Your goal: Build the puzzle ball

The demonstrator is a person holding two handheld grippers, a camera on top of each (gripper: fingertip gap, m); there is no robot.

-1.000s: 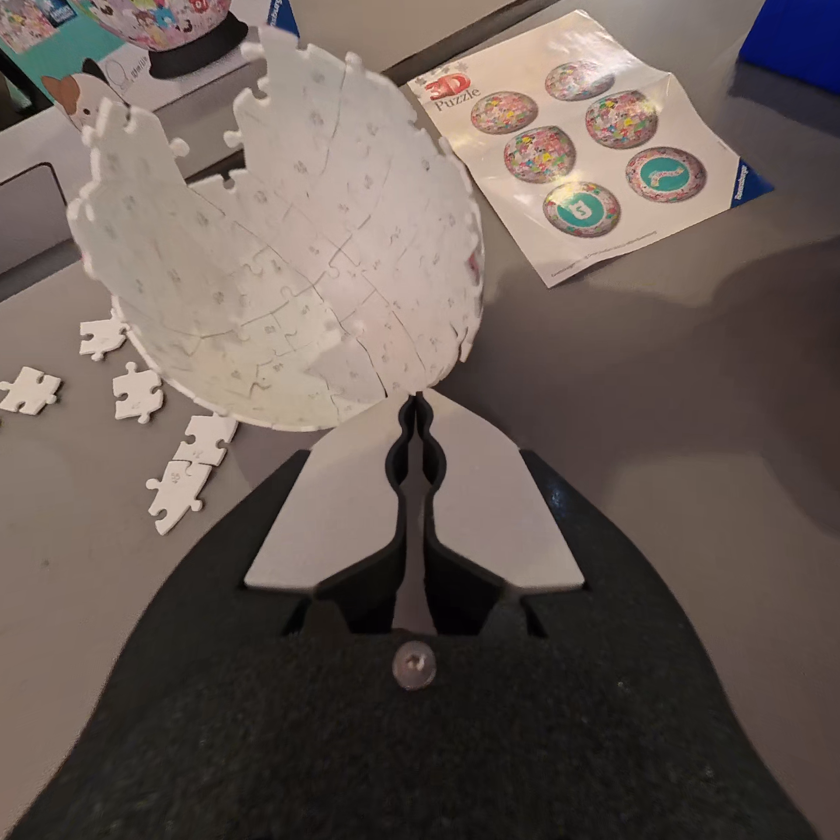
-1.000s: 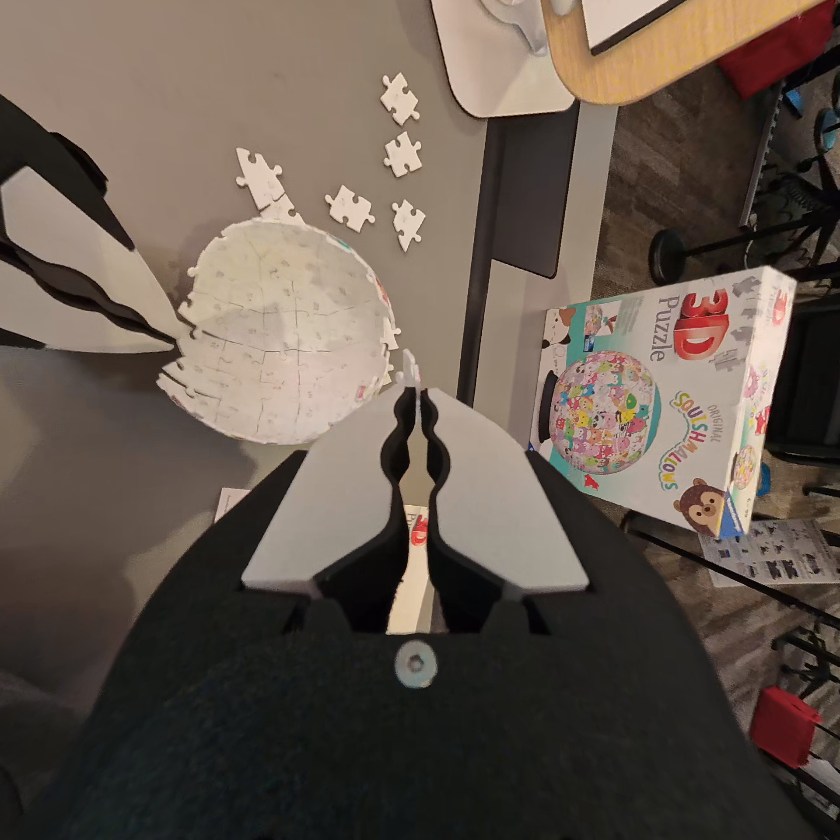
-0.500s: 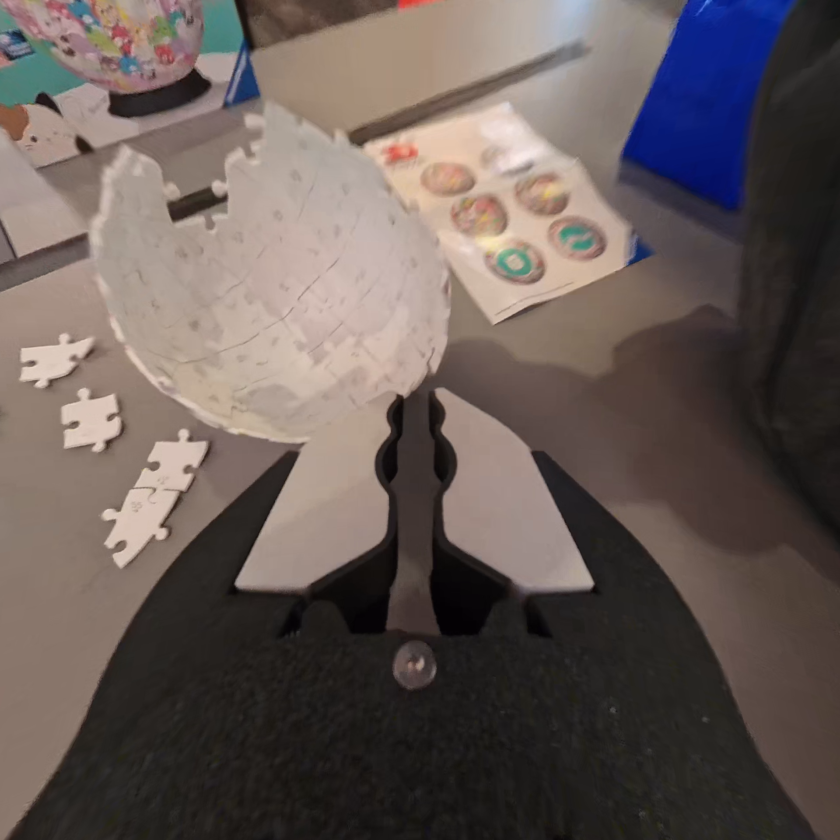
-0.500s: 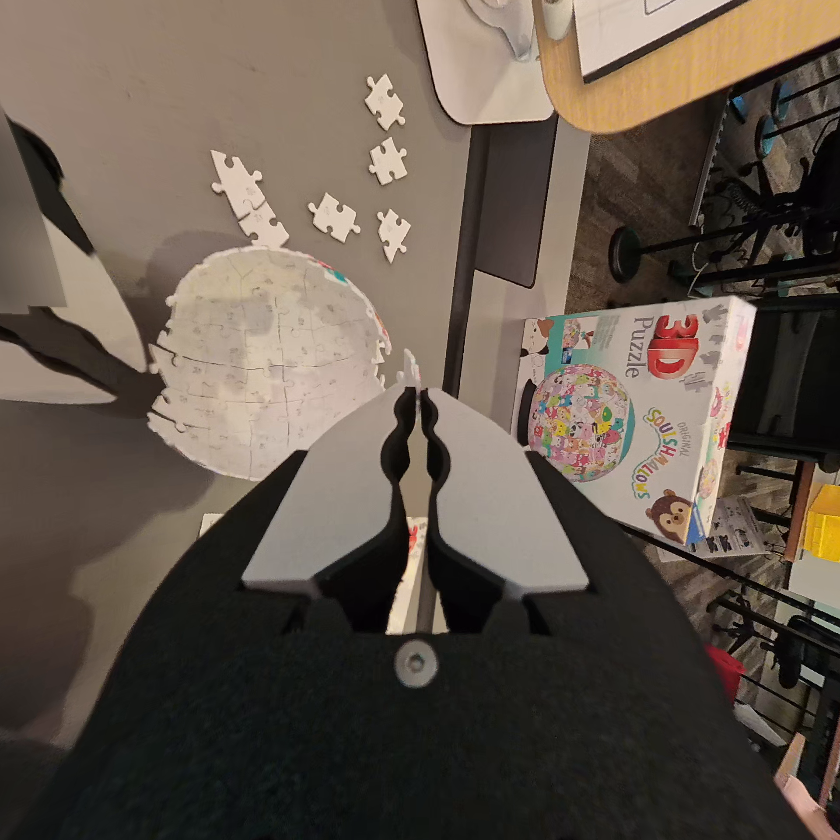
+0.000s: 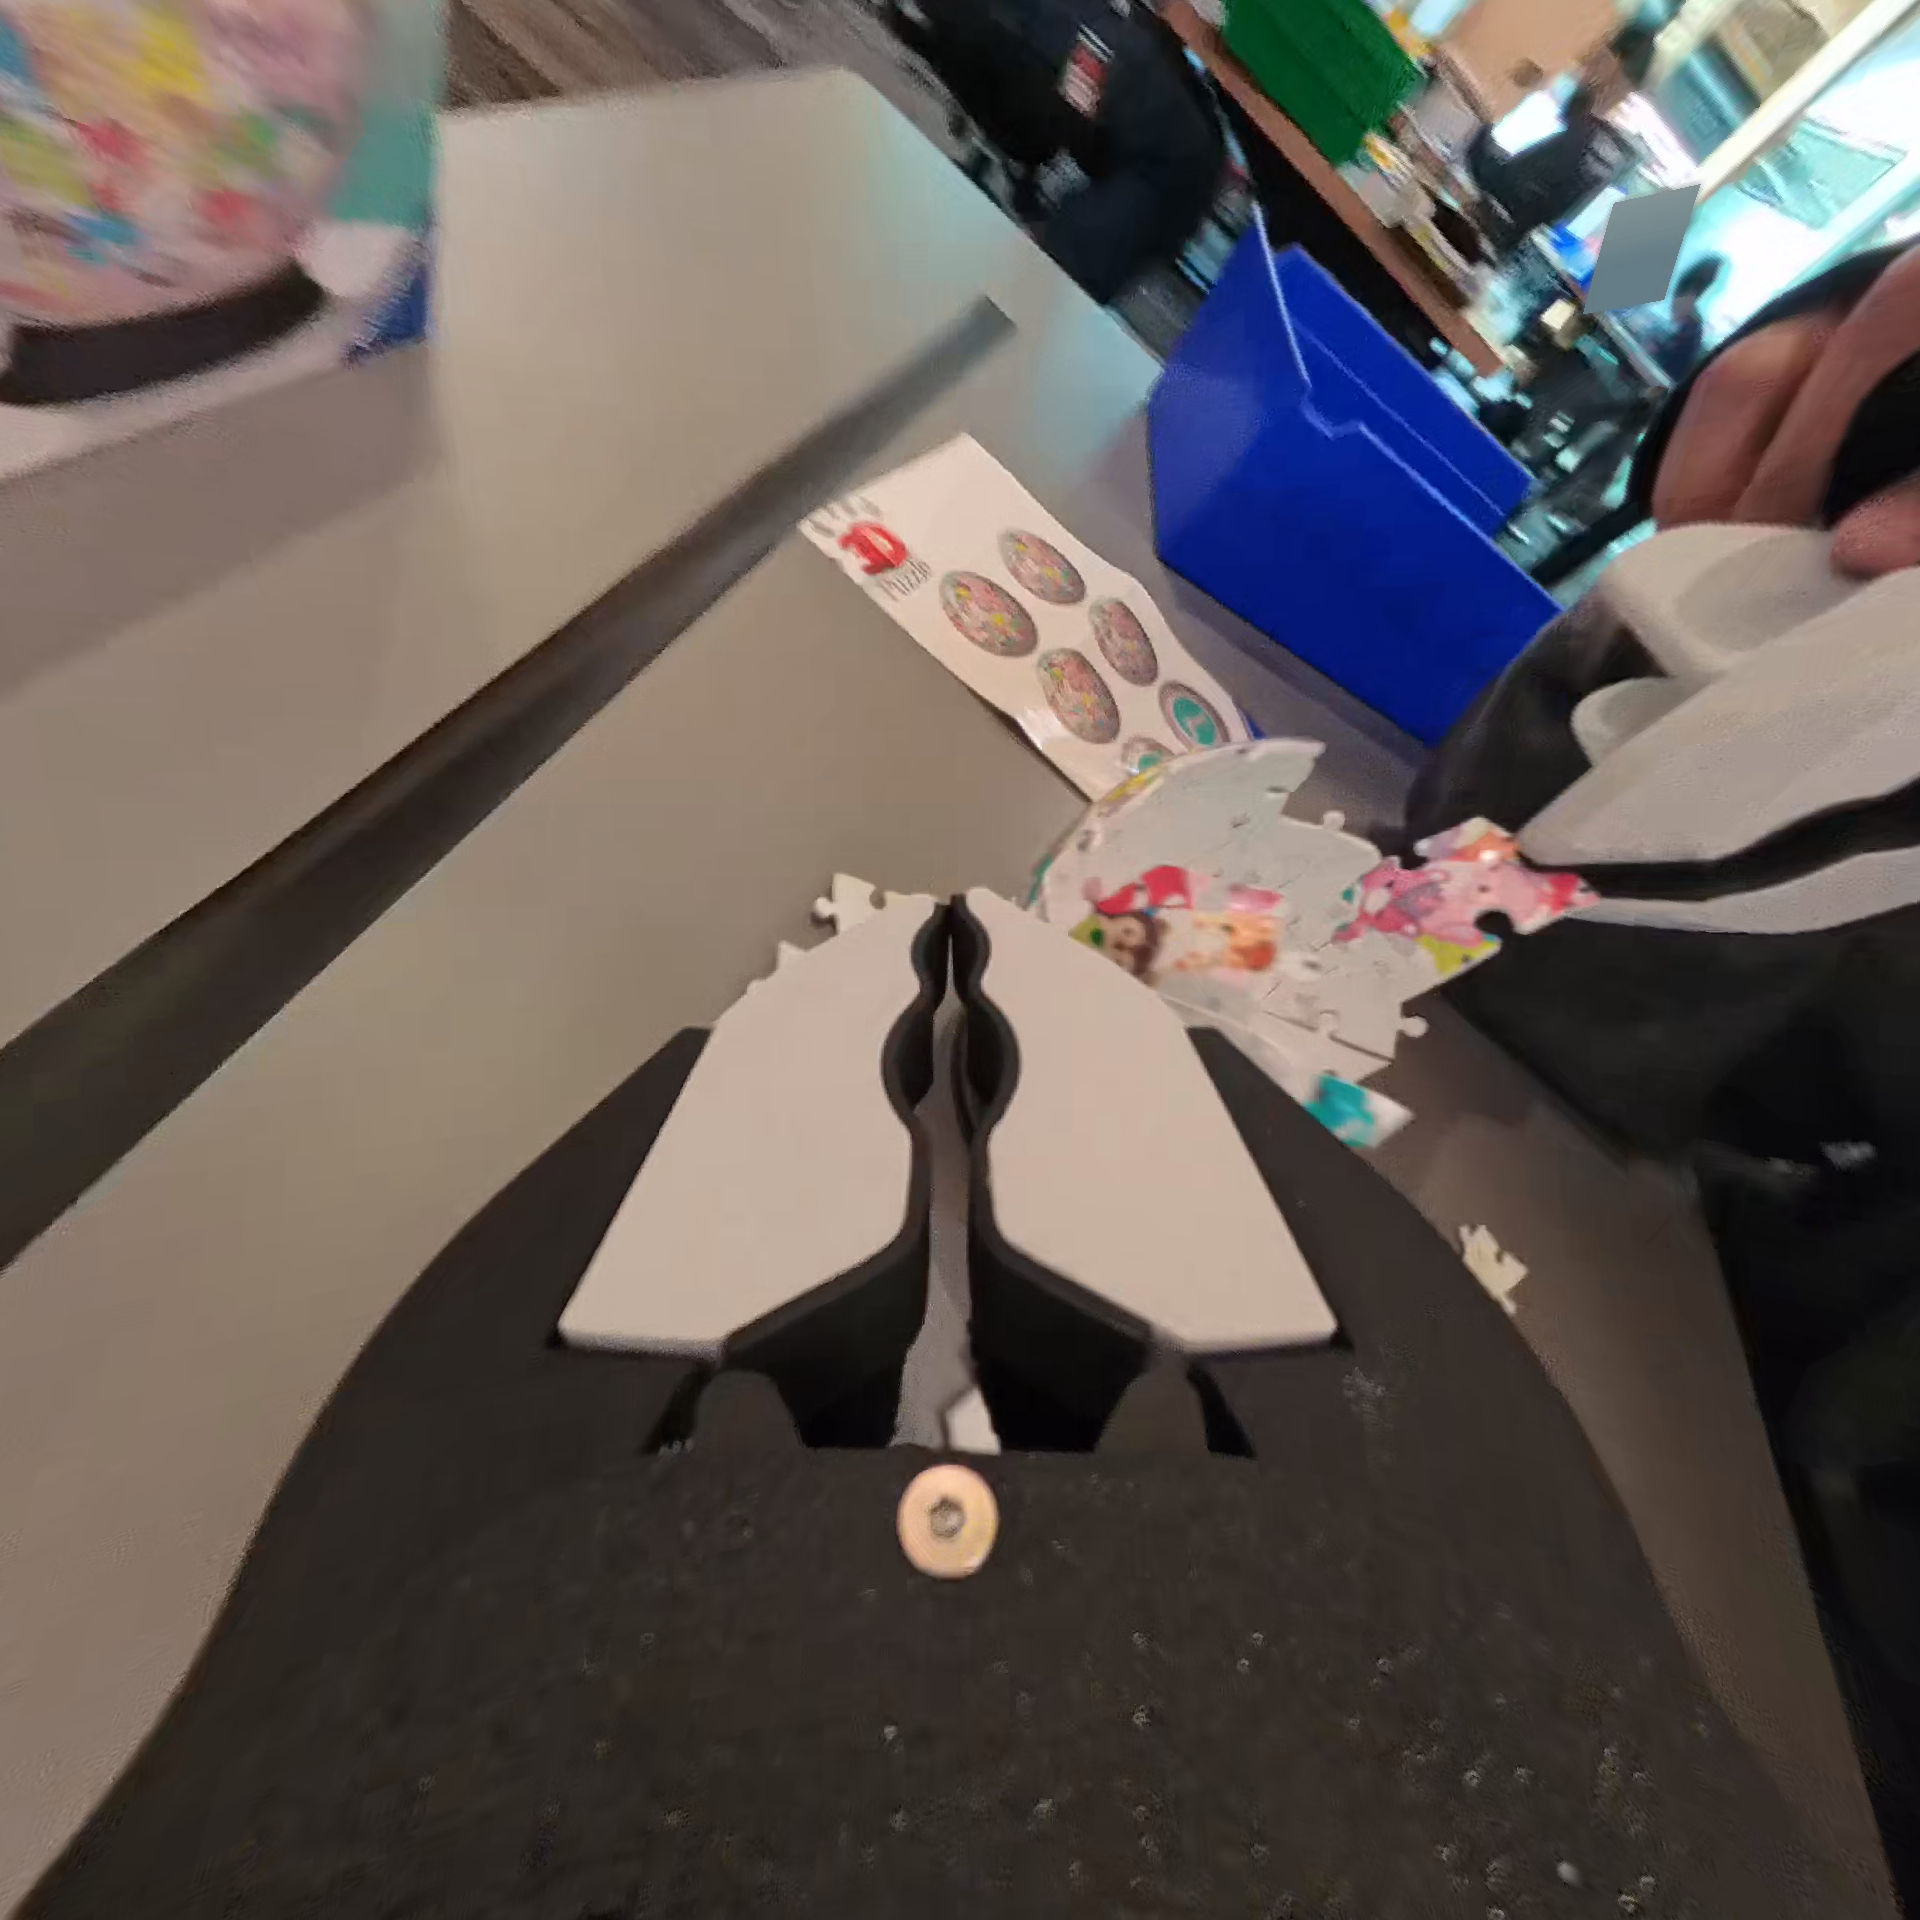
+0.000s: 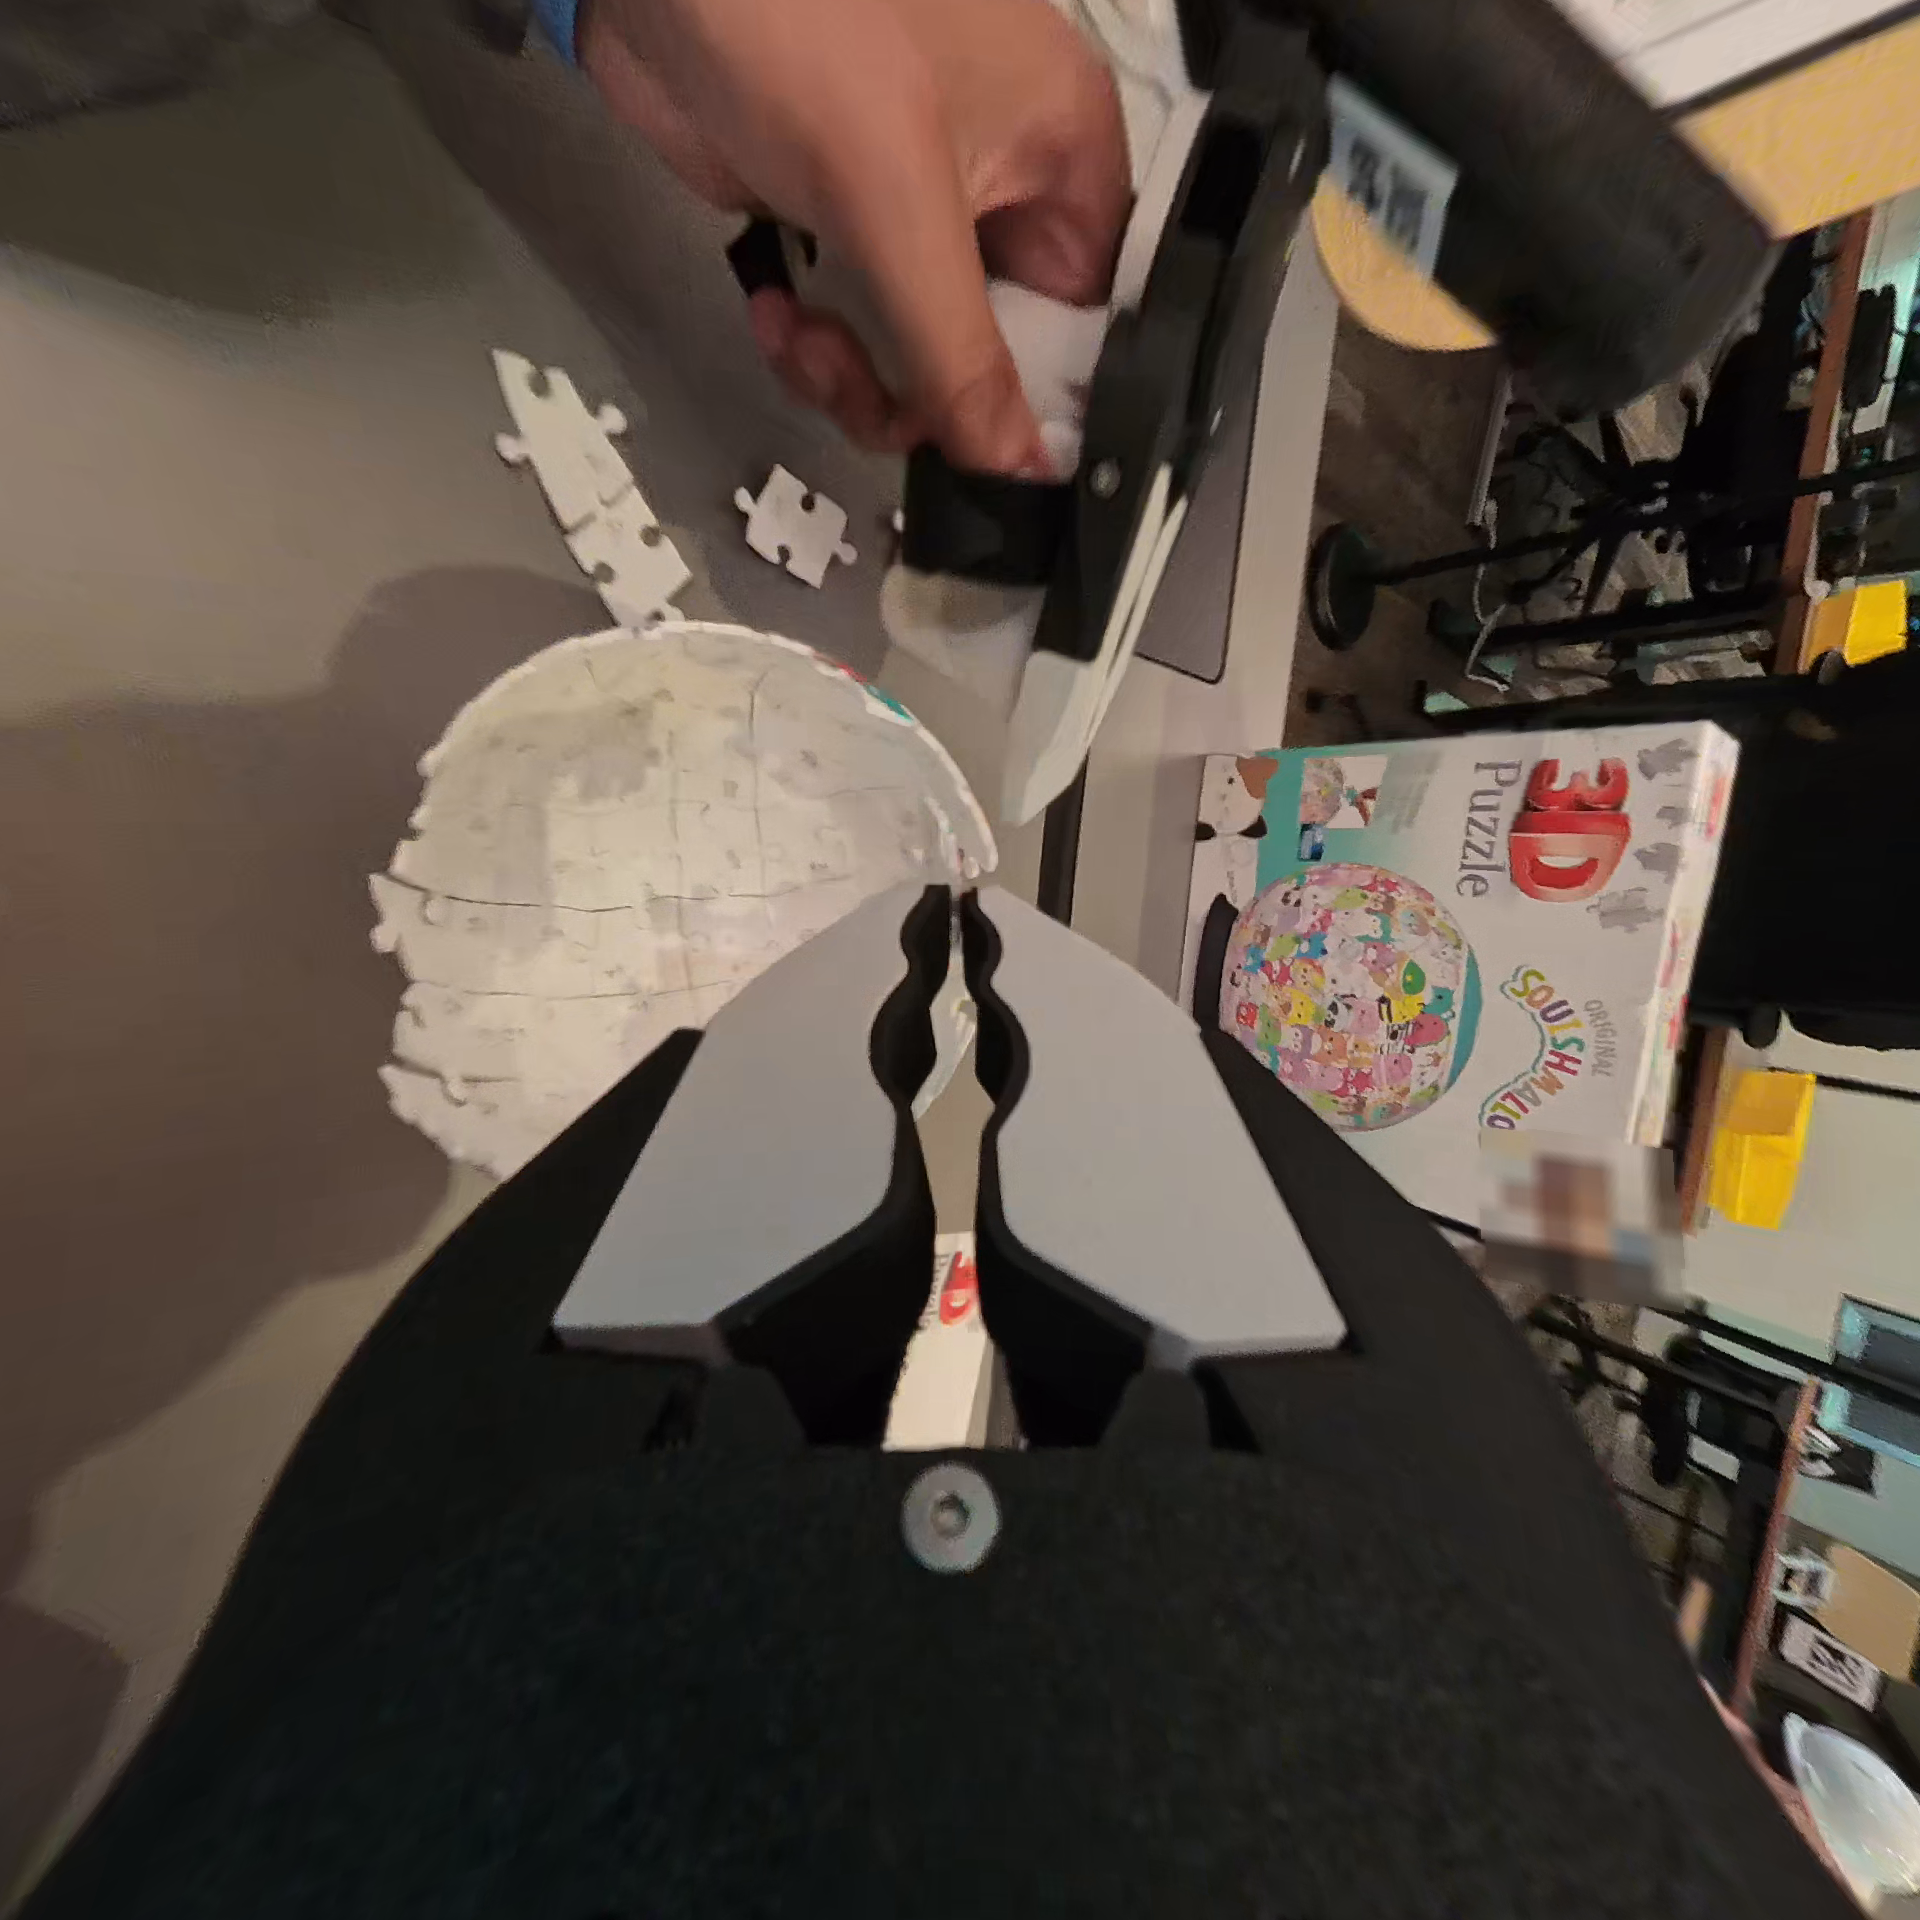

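loose pieces [image 6: 795,525] behind puzzle ball [image 6: 665,883]; box [image 6: 1455,956] to its right.

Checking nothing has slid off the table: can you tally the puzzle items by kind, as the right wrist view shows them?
Part-built ball shell: 1
Joined strip of pieces: 1
Single loose piece: 1
Piece pinched in the right tool: 1
Puzzle box: 1
Instruction sheet: 1
Total: 6; the left tool may hide more pieces.
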